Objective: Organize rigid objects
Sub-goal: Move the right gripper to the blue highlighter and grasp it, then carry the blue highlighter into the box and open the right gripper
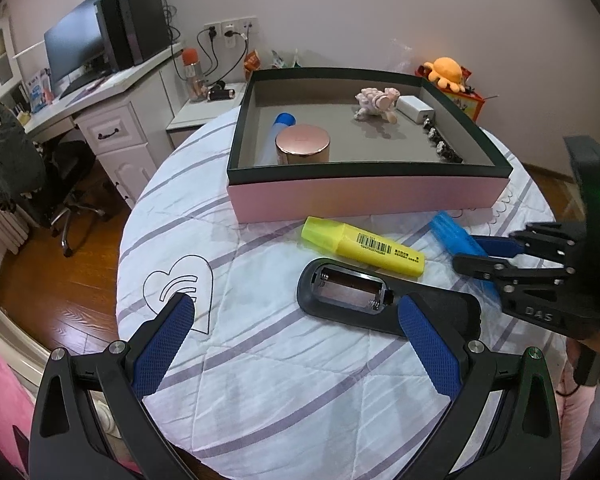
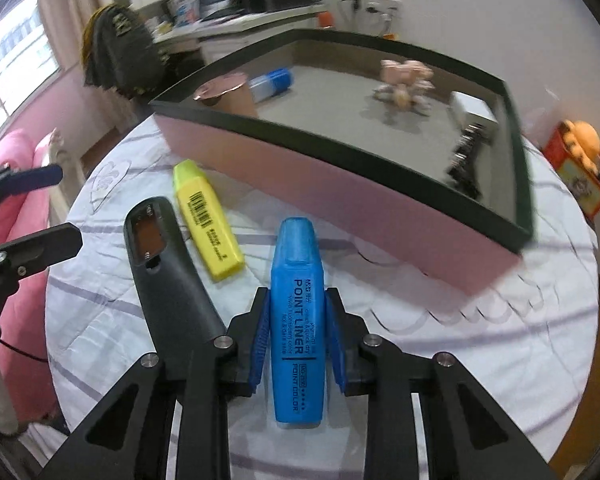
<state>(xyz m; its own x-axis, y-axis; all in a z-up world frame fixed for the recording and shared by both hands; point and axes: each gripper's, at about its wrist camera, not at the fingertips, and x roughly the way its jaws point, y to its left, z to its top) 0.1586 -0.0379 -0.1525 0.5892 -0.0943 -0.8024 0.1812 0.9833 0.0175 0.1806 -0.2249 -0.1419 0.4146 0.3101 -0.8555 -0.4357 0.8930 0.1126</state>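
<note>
My right gripper is shut on a blue highlighter, just above the table; it also shows in the left wrist view with the right gripper. A yellow highlighter and a dark remote with its battery bay bare lie on the cloth in front of the pink box. My left gripper is open and empty, low over the table; its right finger lies over the remote's near end.
The box holds a round copper-lidded tin, a blue-capped tube, a shell-like figurine, a white charger and several small black clips. A desk and chair stand left of the round table. An orange plush sits far right.
</note>
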